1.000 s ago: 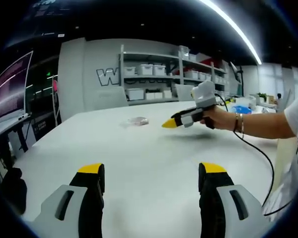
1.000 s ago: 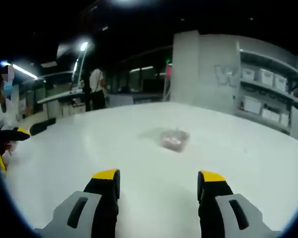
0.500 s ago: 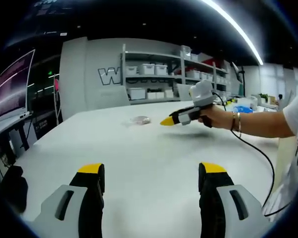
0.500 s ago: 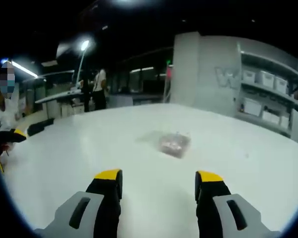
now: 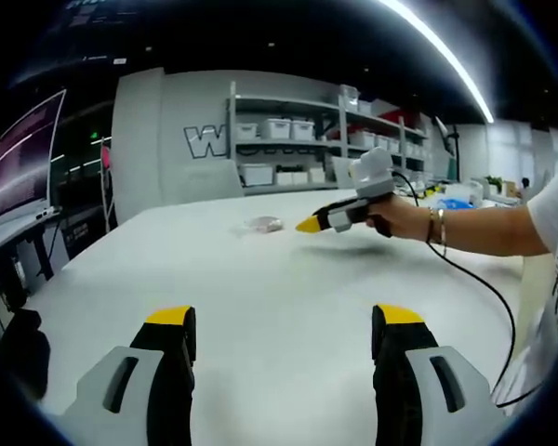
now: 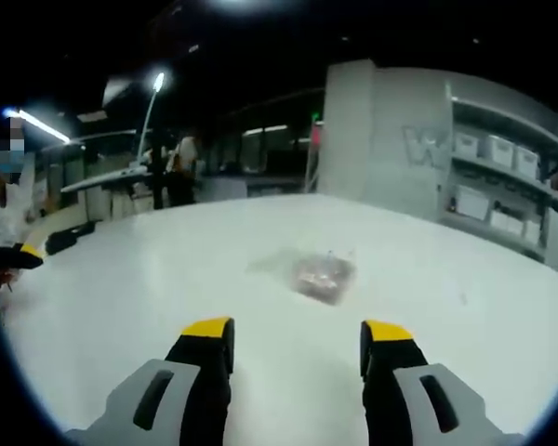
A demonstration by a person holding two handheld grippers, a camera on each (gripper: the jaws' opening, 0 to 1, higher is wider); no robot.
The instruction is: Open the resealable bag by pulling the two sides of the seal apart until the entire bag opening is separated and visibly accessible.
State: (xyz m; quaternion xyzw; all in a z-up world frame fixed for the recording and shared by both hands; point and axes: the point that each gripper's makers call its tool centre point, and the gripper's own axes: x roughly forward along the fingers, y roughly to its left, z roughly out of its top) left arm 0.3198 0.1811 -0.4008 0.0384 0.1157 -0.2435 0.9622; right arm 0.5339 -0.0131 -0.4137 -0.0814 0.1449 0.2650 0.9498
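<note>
- Since a second ago your right claw (image 6: 296, 332) has edged closer to the resealable bag (image 6: 322, 275); in the right gripper view the bag sits lower and nearer the yellow tips than it did.
- In the left gripper view your right claw (image 5: 305, 225) has drifted a little left and up, its yellow tip closing on the bag (image 5: 263, 224).
- Your left claw (image 5: 285, 321) has barely shifted; the desk (image 5: 260, 297) and background read almost the same as before.
- Left claw: jaws spread wide, nothing between them, low over bare desk, well apart from the bag.
- Right claw: jaws spread in its own view, a touch narrower than a second ago, nothing pinched. The bag lies just ahead of the gap, not yet touching either jaw.
- Bag: small, clear, flat on the white desk with something reddish inside. Whether the seal is shut is too small and blurred to tell.
- Your hand (image 5: 400, 219) grips the right claw's handle, bracelet (image 5: 434, 226) at the wrist; a black cable (image 5: 484, 288) trails from it across the desk toward your side.
- Around: shelving (image 5: 307, 139) with white bins against the far wall, a large letter W on the grey wall (image 5: 205, 141), a lit monitor (image 5: 23, 158) off to the left.
- In the right gripper view a person (image 6: 179, 167) stands at a far bench; nothing lies on the desk between your right claw and the bag.
</note>
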